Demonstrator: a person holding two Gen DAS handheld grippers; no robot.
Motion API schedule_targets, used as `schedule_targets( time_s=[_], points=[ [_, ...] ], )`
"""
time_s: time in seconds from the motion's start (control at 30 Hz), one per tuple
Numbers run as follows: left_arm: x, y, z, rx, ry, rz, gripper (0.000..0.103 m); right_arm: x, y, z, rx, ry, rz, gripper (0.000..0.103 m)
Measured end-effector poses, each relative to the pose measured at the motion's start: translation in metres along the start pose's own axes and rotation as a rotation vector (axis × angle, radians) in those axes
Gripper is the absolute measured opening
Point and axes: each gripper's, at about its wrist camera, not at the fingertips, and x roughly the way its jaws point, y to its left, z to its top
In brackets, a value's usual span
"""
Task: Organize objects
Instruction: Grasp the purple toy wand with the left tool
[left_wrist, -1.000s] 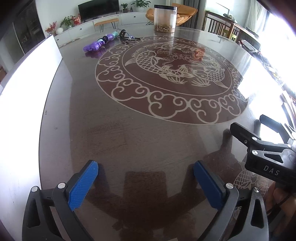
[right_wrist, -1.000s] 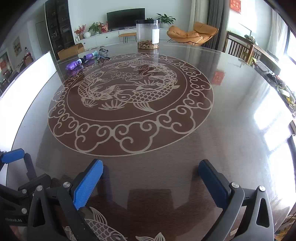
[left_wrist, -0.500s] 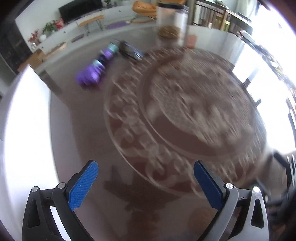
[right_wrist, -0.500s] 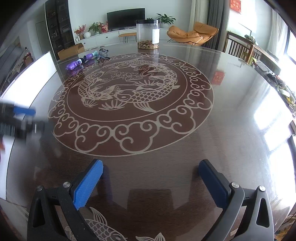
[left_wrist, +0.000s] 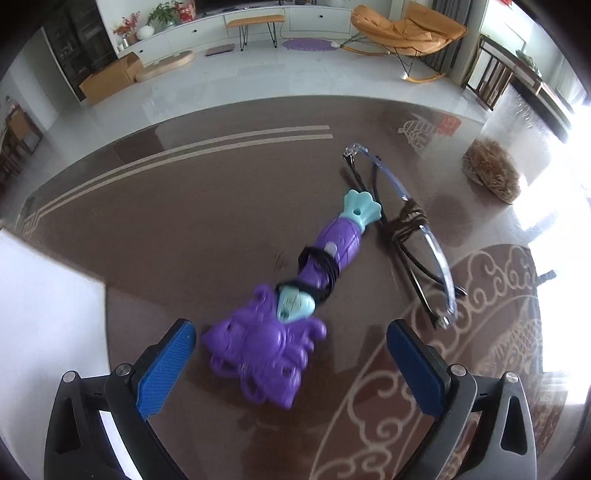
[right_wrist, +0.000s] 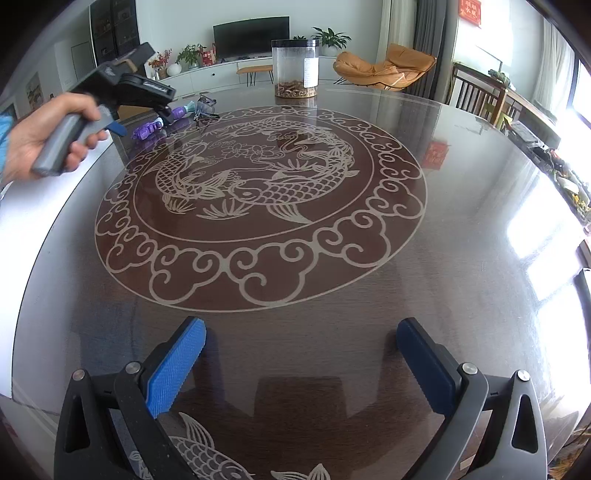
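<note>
A purple and teal toy (left_wrist: 284, 306) with black hair ties wound round it lies on the round table. Its purple end sits between the open jaws of my left gripper (left_wrist: 291, 358). Folded glasses (left_wrist: 406, 236) with a brown hair tie round them lie just right of the toy. In the right wrist view the left gripper (right_wrist: 144, 118) hovers over the toy (right_wrist: 147, 129) and glasses (right_wrist: 205, 107) at the far left of the table. My right gripper (right_wrist: 301, 365) is open and empty above the table's near edge.
A clear jar (right_wrist: 295, 68) with brown stuff at its bottom stands at the table's far edge; its base shows in the left wrist view (left_wrist: 491, 173). The dark table (right_wrist: 443, 258) carries a fish pattern. A white surface (left_wrist: 44, 314) lies left of the table.
My left gripper has swept across the table to the far left and now hangs over the purple toy. The right gripper has not moved.
</note>
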Motion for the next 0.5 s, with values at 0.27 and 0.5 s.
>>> schedule_targets(
  time_s=[0.27, 0.5],
  points=[
    [0.007, 0.002, -0.002, -0.005, -0.104, -0.022, 0.103, -0.001, 0.002, 0.001, -0.005, 0.001, 0.003, 0.103],
    [-0.016, -0.004, -0.023, -0.005, -0.152, -0.01, 0.049, -0.001, 0.003, 0.001, -0.006, 0.001, 0.004, 0.103]
  ],
)
